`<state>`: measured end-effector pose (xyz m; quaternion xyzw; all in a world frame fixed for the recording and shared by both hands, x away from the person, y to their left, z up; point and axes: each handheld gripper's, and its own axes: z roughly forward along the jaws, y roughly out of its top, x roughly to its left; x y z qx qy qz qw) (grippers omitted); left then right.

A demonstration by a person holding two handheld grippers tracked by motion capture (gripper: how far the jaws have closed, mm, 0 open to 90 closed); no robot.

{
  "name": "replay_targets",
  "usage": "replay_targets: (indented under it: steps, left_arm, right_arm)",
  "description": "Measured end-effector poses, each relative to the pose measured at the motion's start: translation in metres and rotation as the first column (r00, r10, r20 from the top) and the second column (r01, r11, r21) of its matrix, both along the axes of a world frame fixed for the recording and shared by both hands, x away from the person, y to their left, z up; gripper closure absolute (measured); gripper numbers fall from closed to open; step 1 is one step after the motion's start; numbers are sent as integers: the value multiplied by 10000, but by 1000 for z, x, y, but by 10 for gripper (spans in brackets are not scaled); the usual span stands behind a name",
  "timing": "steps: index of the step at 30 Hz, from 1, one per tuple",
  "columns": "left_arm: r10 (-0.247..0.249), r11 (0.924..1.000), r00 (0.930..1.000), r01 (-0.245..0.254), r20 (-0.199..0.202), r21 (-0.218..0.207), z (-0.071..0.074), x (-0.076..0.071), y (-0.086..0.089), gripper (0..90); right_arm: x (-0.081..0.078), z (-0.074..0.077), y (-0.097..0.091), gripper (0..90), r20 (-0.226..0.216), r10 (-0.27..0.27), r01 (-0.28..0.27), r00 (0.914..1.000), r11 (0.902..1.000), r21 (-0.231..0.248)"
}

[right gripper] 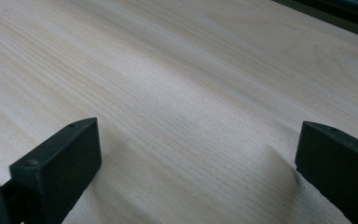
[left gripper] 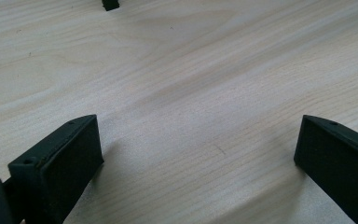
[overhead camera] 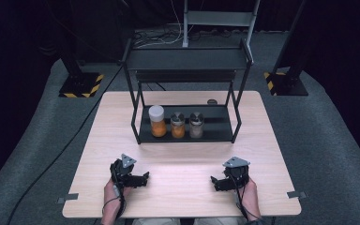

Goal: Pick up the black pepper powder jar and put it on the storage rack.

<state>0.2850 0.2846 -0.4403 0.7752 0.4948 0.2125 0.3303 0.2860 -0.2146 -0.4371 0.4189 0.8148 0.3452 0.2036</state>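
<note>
A black two-tier rack stands at the back middle of the light wooden table. On its lower shelf stand three jars in a row: a white-lidded jar of orange stuff, a smaller orange jar and a greyish jar. My left gripper rests on the table near the front left, open, with bare wood between its jaws. My right gripper rests near the front right, also open over bare wood. Both point inward toward each other.
A small dark round thing lies on the table behind the rack's right side. The rack's upper shelf overhangs the jars. A black cable runs across the grey floor at the left. Stand bases with yellow-black tape sit beyond the table.
</note>
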Motion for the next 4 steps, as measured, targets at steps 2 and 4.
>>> replay_targets:
  steps: [2, 4]
  left_arm:
    - [2, 10000, 10000, -2, -5, -3, 0, 0, 0, 5]
    - [3, 10000, 10000, -3, -6, -4, 0, 0, 0, 5]
  right_arm:
    - [0, 0, 0, 0, -17, 32, -32, 10000, 10000, 7]
    - [1, 0, -1, 0, -39, 70, -70, 10000, 10000, 16]
